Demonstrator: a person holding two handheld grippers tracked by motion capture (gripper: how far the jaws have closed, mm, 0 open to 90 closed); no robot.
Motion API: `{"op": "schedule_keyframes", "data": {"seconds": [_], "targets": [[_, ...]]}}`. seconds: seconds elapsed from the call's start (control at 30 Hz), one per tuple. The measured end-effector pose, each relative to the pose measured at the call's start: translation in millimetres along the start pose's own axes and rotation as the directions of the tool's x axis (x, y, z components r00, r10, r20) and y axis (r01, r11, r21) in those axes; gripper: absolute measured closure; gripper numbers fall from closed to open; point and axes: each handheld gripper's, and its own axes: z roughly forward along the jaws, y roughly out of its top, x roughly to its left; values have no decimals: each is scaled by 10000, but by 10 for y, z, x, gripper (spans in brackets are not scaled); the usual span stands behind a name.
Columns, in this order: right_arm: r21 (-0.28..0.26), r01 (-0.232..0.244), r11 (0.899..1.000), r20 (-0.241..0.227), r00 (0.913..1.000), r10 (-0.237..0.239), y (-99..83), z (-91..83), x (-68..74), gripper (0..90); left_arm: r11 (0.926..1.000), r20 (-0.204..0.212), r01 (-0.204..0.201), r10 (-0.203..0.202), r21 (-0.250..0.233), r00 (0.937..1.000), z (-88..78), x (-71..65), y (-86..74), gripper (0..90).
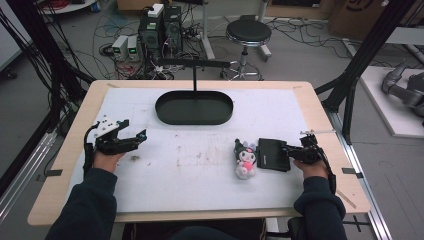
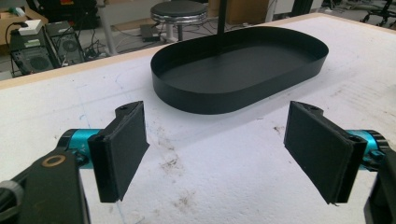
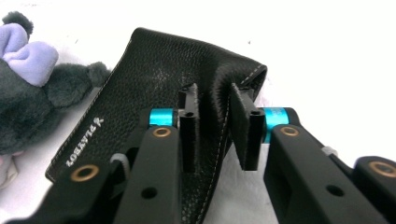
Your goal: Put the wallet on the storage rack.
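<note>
Wallet pinched at R edge, tray lies far-left of it

Wallet — black pebbled-leather, white stitching, embossed lettering (image 3: pixel 154 93) — lies flat on white foam mat (image 1: pixel 200 170), R side of table, just beside small plush toy w/ dark ears, purple bow, pink body (image 1: pixel 245 159). Plush sits to wallet's left in high view; whether they touch, can't tell.

R gripper (image 3: pixel 214 126) comes at wallet from its R edge. Jaws narrow, closed onto a raised fold of leather near the stitched edge; leather puckers up between the pads. Judged: grip is on, not much material in the bite.

L gripper (image 2: pixel 224 154) over L side of mat, jaws wide apart, nothing between them. In its own view it faces the black oval metal tray w/ upright post (image 2: pixel 243 70), bare mat between.

Key relation: tray (image 1: pixel 194 107) is at table centre-back, i.e. forward and left of wallet. Wallet's long axis runs roughly away from R gripper toward plush in the R gripper view, so free end trails on plush side. R hand far nearer wallet; L hand well apart from it and also some way from tray.

Judgement: if wallet goes to tray, carry is diag. forward-left, lift first to clear plush and tray rim. Risk: fold slips out of a shallow pinch; trailing end drags plush.
</note>
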Motion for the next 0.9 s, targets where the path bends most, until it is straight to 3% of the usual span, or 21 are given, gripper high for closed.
{"op": "schedule_keyframes", "data": {"seconds": [0.03, 0.07, 0.17, 0.23, 0.3, 0.37, 0.4, 0.43, 0.5, 0.6, 0.63, 0.7, 0.77, 0.9], "targets": [[-157, 310, 9994, 230, 9993, -307, 28, -29, 13, 796, 10000, -22, 13, -13, -5, 10000, -1, 6, -1, 212], [-322, 914, 9953, 636, 9940, -892, 60, -60, 26, 798, 10000, -32, 57, -57, 20, 10000, -3, 8, -2, 212], [-536, 2075, 9768, 1426, 9697, -1982, 123, -90, 68, 795, 9999, -46, 44, -43, 118, 10000, 2, 10, -9, 212], [-486, 2338, 9711, 1543, 9623, -2240, 130, -33, 73, 758, 9999, -29, 15, -14, 141, 10000, 6, 2, -12, 213], [-269, 2016, 9791, 1683, 9664, -1943, 125, 28, 46, 707, 9999, -40, 0, 0, 157, 10000, 4, -6, -12, 213], [-315, 1239, 9918, 1370, 9834, -1186, 107, 31, -18, 558, 9999, -48, -1, 2, 146, 10000, 1, -8, -13, 214], [-315, 1239, 9918, 1370, 9834, -1186, 107, 31, -18, 558, 9999, -75, -9, 10, 147, 10000, -3, -8, -14, 214], [-279, 529, 9982, 933, 9944, -501, 71, -3, -82, 507, 9999, -85, 25, -24, 164, 10000, -11, 0, -18, 216], [-70, 19, 10000, 368, 9993, -16, 16, -8, -129, 473, 9999, -99, 64, -63, 158, 9999, -13, 7, -19, 216], [193, -14, 9998, -48, 10000, 15, -34, 36, -151, 550, 9998, -93, 84, -83, 159, 9999, -7, 5, -20, 216], [123, 67, 9999, -181, 9998, -65, -26, 29, -156, 613, 9998, -64, 33, -32, 195, 10000, -2, -5, -20, 218], [-70, 306, 9995, 143, 9994, -305, -15, 7, -143, 758, 9998, -42, 6, -6, 188, 10000, 6, -13, -21, 221], [-118, 373, 9992, 244, 9990, -370, -1, -17, -127, 828, 9998, -33, -10, 10, 204, 10000, 12, -10, -23, 222], [-455, 917, 9947, 540, 9945, -892, 40, -87, -61, 857, 9997, -66, 31, -29, 228, 10000, 10, 2, -26, 224]]}}
